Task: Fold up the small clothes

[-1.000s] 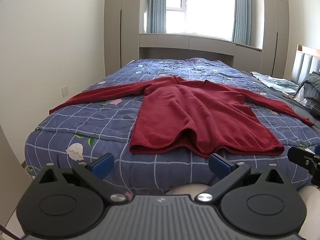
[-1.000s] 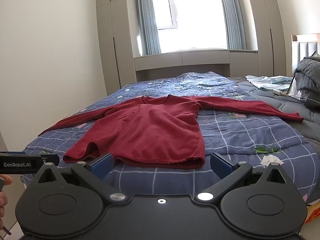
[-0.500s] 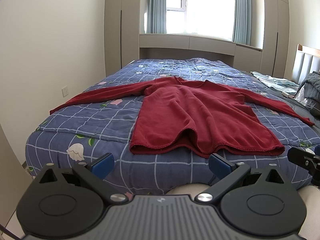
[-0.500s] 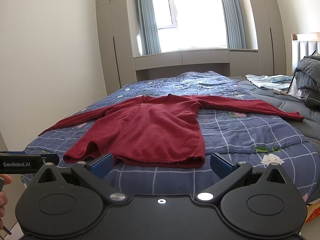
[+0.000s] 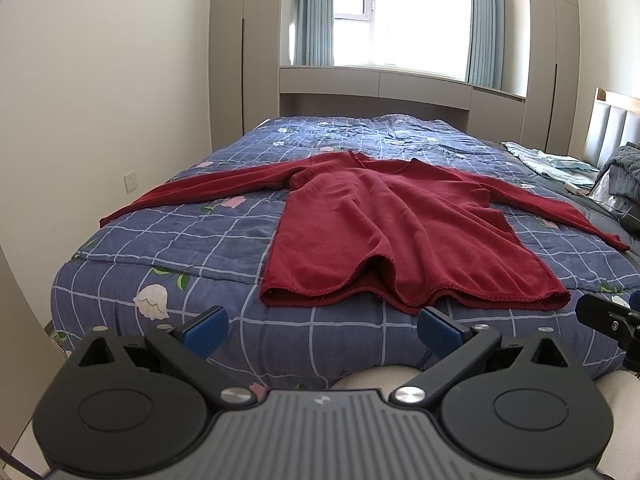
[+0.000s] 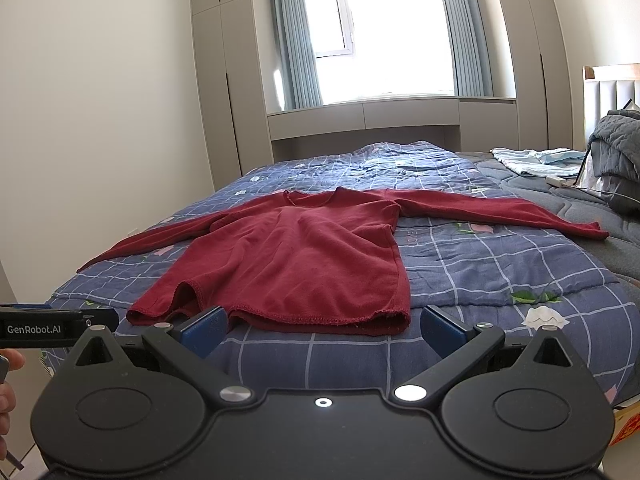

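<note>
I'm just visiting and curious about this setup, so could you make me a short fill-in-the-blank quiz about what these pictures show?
1. The garment spread on the bed is dark ____.
2. Both of its sleeves lie stretched ____ to the sides.
3. The left tool and the right tool both have their fingers ____, holding nothing.
4. The quilt's grid lines are ____.

Missing words: red; out; open; white

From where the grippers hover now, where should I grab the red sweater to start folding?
Take the red sweater by its outstretched sleeve cuffs, each gripper from its own side. Both sleeves lie flat and spread wide, ready to fold inward over the body.
</note>
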Tool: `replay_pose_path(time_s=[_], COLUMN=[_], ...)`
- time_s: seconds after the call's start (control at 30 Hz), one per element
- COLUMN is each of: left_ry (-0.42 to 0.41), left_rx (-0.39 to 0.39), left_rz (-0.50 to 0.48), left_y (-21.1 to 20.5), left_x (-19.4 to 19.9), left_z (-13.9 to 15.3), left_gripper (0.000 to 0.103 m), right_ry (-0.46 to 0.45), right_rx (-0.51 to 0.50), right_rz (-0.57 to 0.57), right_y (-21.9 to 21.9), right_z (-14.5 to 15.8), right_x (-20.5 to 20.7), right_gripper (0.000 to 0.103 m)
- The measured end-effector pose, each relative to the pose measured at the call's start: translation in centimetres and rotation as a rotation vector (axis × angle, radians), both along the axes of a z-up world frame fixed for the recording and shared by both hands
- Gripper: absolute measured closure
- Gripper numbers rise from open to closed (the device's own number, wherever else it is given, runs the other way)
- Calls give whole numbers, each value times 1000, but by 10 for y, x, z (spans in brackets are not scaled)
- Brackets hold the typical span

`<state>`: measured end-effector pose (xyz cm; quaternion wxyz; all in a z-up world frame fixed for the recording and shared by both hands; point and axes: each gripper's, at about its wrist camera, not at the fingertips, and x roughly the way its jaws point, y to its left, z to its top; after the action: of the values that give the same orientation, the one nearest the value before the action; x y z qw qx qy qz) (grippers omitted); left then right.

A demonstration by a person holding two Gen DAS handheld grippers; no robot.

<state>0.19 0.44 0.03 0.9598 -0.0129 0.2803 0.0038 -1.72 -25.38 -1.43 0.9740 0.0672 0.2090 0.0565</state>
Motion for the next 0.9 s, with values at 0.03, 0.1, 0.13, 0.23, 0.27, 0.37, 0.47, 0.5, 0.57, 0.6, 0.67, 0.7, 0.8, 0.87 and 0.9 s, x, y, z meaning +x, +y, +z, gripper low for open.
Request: replay_pose_path(time_s=[0.03, 0.1, 0.13, 0.23, 0.27, 0.37, 0.47, 0.5, 0.57, 0.6, 0.67, 0.7, 0.8, 0.87, 0.9], left_ry=[0, -1, 0, -1, -1, 0, 0, -1, 0, 0, -1, -1, -1, -1, -1], left_rx=[2, 2, 2, 2, 2, 3, 3, 3, 4, 4, 4, 5, 8, 8, 8], left_rz=[0, 0, 0, 0, 0, 0, 0, 0, 0, 0, 0, 0, -1, -1, -2], left_y=[-1, -1, -1, -1, -1, -1, -1, -1, -1, -1, -1, -1, -2, -2, -2], left_x=[0, 0, 0, 0, 0, 0, 0, 0, 0, 0, 0, 0, 0, 0, 0], left_z=[0, 0, 0, 0, -1, -1, 0, 0, 0, 0, -1, 0, -1, -1, -1], left_gripper=[0, 0, 0, 0, 0, 0, 0, 0, 0, 0, 0, 0, 0, 0, 0], right_ry=[0, 1, 0, 1, 1, 1, 1, 1, 1, 1, 1, 2, 1, 2, 2], right_rx=[0, 0, 1, 1, 1, 1, 1, 1, 2, 2, 2, 3, 2, 2, 3], right_rz=[0, 0, 0, 0, 0, 0, 0, 0, 0, 0, -1, -1, 0, 0, 0], right_y=[0, 0, 0, 0, 0, 0, 0, 0, 0, 0, 0, 0, 0, 0, 0], right_z=[0, 0, 0, 0, -1, -1, -1, -1, -1, -1, -1, -1, -1, -1, -1], right_x=[0, 0, 0, 0, 0, 0, 1, 1, 1, 1, 1, 1, 1, 1, 1], right_gripper=[0, 0, 0, 0, 0, 0, 0, 0, 0, 0, 0, 0, 0, 0, 0])
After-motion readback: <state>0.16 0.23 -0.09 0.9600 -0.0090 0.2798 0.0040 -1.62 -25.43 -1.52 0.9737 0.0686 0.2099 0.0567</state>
